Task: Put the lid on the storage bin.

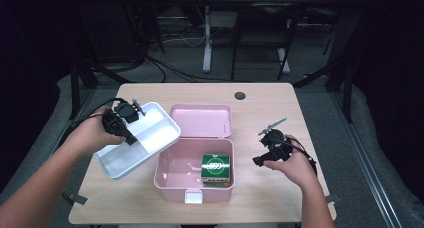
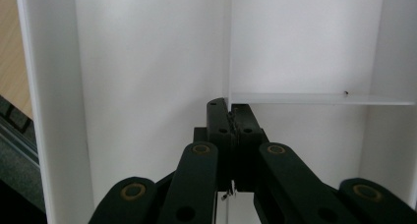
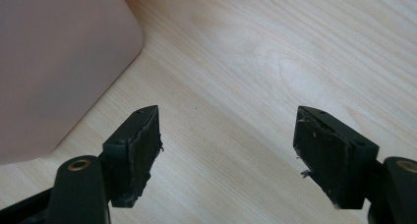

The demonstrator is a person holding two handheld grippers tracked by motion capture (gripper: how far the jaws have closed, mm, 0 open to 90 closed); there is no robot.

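A pale wooden table (image 1: 260, 103) spans the middle of the high view, with dark floor, cables and a grey desk leg (image 1: 206, 38) beyond its far edge in the upper half of the frame. At centre sits a pink storage box (image 1: 172, 175), its lid (image 1: 200, 120) thrown back flat behind it; a latch tab (image 1: 193, 196) juts from the near wall at lower centre. Inside, against the box's right wall, lies a green packet (image 1: 215, 168) with white print.

To the left of the box, a white divided tray (image 1: 150, 143) hangs tilted over the table's left edge, one corner close beside the pink lid. The left gripper (image 1: 129, 123) carries it: in the left gripper view its jaws are pinched tight on the tray's thin centre partition (image 2: 229, 47), where a cross divider (image 2: 319, 98) meets it, white compartment walls rising on both sides. The tray's nearest corner overlaps the box's left rim in the high view.

At right of centre, the right gripper (image 1: 262, 155) hovers low over bare wood, well apart from the box. The right gripper view shows its jaws spread wide with nothing between them, the pink box's rounded corner (image 3: 123, 52) at upper left.

A small dark cable hole (image 1: 240, 95) marks the table's far edge.
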